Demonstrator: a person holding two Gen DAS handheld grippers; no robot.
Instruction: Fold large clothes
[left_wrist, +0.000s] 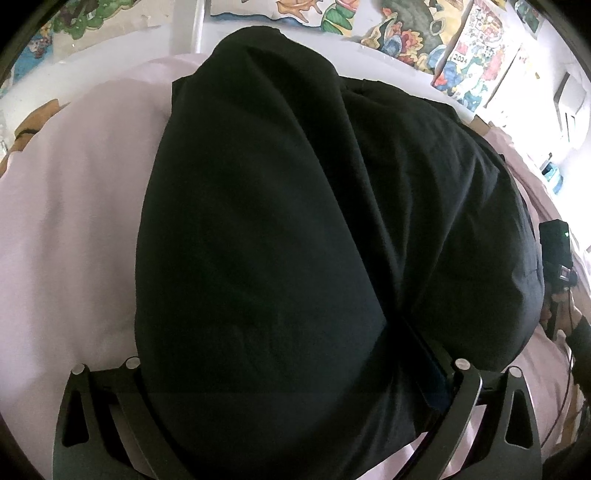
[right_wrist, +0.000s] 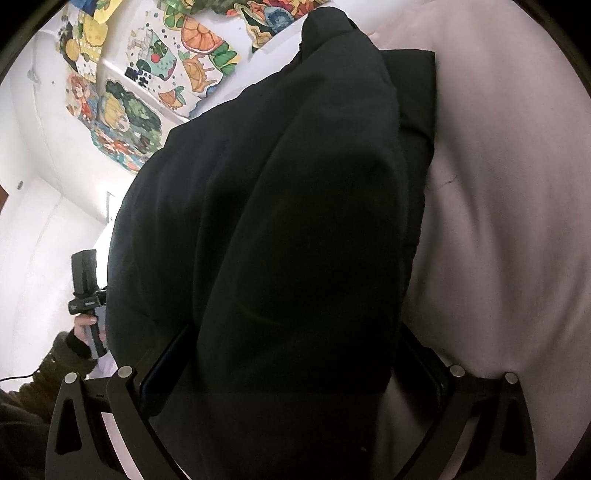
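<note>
Your left gripper (left_wrist: 295, 369) sits low over a black garment (left_wrist: 295, 221) that fills the space ahead of it and drapes over both fingers. The right finger (left_wrist: 436, 373) shows its inner pad against a dark fold; the left one is buried under cloth. Fingers stand wide apart with fabric bunched between them, but whether they are pinching it I cannot tell.

Your right gripper (right_wrist: 291, 369) is in the same situation: the black garment (right_wrist: 295, 221) runs straight out from between its fingers, a thick rolled fold covering the middle. Both inner pads (right_wrist: 166, 369) flank the fold, spread wide. Clenched or loose on the cloth, cannot tell.

The garment lies on a pale pink sheet (left_wrist: 74, 221), which shows to the left of the left tool and to the right of the right tool (right_wrist: 498, 221). Colourful drawings (left_wrist: 424, 37) hang on the white wall beyond the garment (right_wrist: 122, 122).

From the right tool, the left gripper's body (right_wrist: 85, 284) appears far left, held in a hand (right_wrist: 88, 332) with a dark sleeve.
</note>
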